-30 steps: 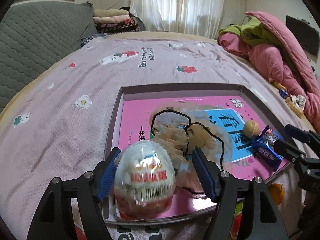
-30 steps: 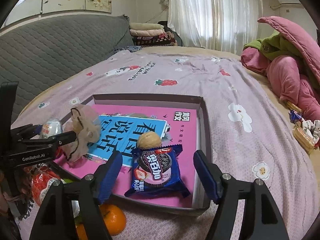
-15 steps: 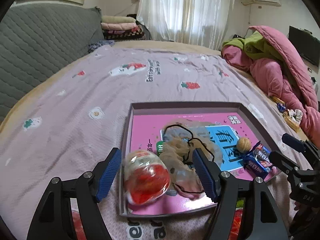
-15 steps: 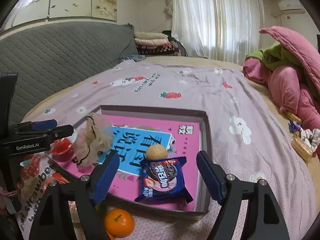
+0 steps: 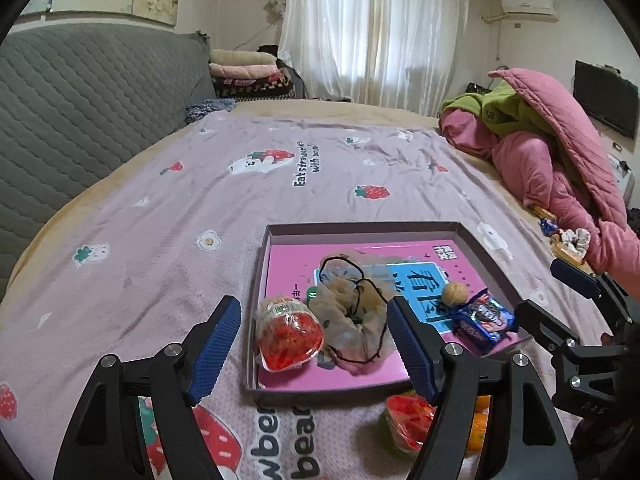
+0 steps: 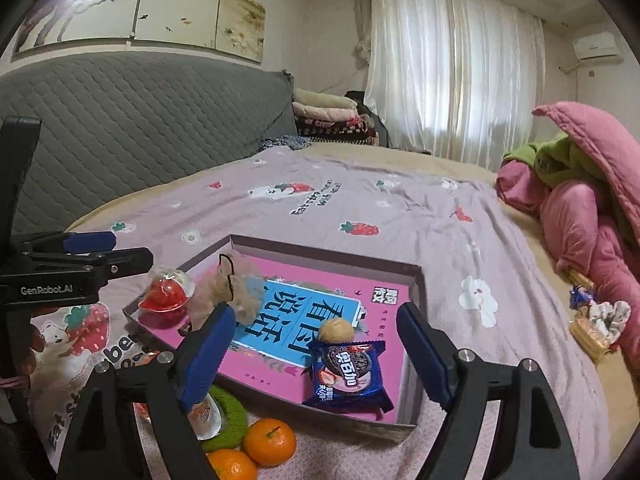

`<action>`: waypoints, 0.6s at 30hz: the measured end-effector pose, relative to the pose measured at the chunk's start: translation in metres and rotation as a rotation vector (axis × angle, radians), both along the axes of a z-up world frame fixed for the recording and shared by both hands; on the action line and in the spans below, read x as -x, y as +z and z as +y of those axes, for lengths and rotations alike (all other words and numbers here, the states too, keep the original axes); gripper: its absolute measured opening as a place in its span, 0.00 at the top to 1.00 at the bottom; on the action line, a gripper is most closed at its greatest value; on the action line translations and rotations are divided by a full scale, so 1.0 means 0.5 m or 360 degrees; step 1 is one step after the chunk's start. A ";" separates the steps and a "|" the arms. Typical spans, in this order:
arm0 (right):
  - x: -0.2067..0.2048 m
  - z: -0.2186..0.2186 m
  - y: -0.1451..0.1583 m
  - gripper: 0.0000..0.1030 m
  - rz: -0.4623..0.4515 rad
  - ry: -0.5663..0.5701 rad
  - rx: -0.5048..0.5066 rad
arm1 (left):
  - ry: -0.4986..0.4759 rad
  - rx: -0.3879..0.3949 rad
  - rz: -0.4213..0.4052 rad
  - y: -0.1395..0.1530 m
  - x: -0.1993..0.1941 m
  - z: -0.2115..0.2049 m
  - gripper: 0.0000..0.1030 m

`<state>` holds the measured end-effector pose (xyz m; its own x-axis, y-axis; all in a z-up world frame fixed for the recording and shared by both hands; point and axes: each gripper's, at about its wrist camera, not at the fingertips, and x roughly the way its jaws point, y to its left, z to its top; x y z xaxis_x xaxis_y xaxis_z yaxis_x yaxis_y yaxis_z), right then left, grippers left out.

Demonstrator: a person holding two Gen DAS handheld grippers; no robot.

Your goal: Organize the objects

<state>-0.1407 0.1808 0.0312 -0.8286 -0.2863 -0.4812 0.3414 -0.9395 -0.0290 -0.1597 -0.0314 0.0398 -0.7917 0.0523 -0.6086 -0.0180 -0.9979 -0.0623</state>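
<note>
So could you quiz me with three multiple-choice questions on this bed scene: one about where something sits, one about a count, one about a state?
1. Where does the walnut sit?
A. on the bedsheet outside the tray
B. in the tray, just behind the blue cookie packet
C. held by the right gripper

2. How many oranges lie in front of the tray?
A. two
B. none
C. five

3. What state is the left gripper in?
A. shut on the jelly cup
B. shut on nothing
C. open, holding nothing

Answers:
1 B: the right wrist view shows the walnut on the pink book inside the tray, touching the packet's far edge.
2 A: two oranges show by the tray's near wall.
3 C: its blue fingers stand wide apart, and the jelly cup lies loose in the tray.
</note>
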 end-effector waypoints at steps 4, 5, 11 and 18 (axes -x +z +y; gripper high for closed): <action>-0.022 0.004 0.017 0.20 0.0026 0.0012 0.0011 | -0.0001 0.0000 0.0015 0.019 -0.022 0.008 0.26; -0.028 0.004 0.021 0.20 0.0034 0.0013 0.0011 | -0.0005 0.0001 0.0021 0.024 -0.028 0.011 0.26; -0.069 0.005 0.040 0.19 0.0060 0.0028 0.0014 | -0.0020 0.0014 0.0022 0.036 -0.057 0.028 0.26; -0.114 0.001 0.035 0.16 0.0032 0.0047 0.0017 | -0.0034 0.0033 -0.0009 0.025 -0.097 0.033 0.26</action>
